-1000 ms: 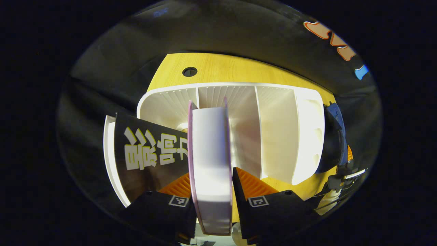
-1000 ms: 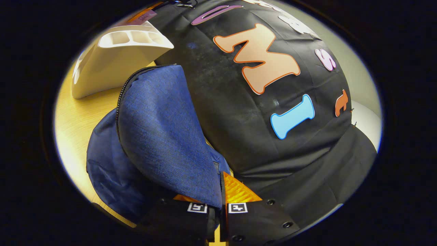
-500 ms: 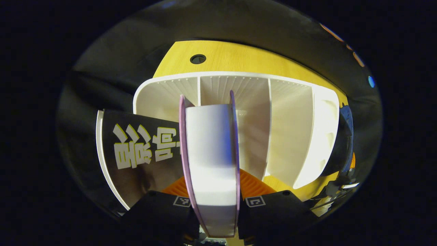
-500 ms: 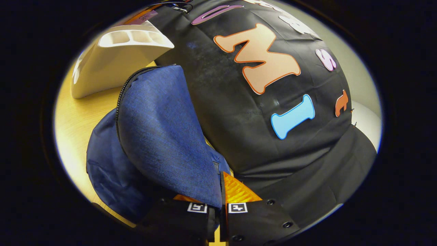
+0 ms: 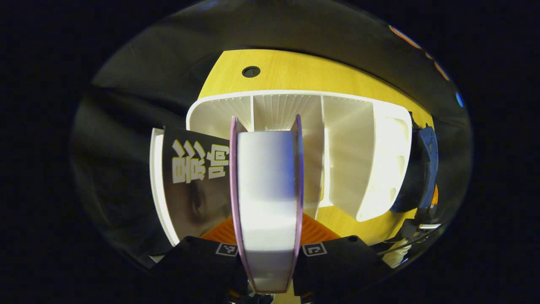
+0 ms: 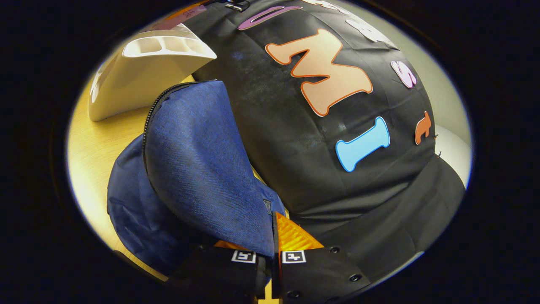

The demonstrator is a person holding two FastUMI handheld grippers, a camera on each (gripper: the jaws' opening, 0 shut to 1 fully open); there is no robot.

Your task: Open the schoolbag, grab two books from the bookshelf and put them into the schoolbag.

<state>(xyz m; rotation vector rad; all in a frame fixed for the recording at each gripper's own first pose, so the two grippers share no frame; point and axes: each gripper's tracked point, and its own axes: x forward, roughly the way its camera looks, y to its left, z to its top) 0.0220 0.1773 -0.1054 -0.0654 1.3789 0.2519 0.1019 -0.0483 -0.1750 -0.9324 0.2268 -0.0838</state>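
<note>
In the left gripper view, the left gripper (image 5: 266, 236) has its fingers clamped on a thick book (image 5: 265, 202) with purple covers, one finger pressing on each cover. The white page edge faces the camera and the book stands upright between the fingers. Just behind it sits the white bookshelf (image 5: 350, 147), its ribbed back and thin dividers forming open slots; the book's far end lies in front of the slot left of centre, and whether it still rests inside cannot be told. A second book (image 5: 194, 177) with a black cover leans at the left end of the bookshelf, touching or nearly touching the held book's left cover. The bookshelf stands on a yellow wooden desk (image 5: 295, 71) that has a round cable hole (image 5: 251, 71) near its far edge. At the right edge of this view, beside the bookshelf, a part of the blue schoolbag (image 5: 426, 160) shows.

In the right gripper view, the right gripper (image 6: 270, 249) has its fingers together on a fold of the schoolbag's blue flap, holding it lifted so the zipper edge (image 6: 154, 109) stands open. The bag rests on the desk, near the bookshelf's end wall, with the black cloth wall close behind.
</note>
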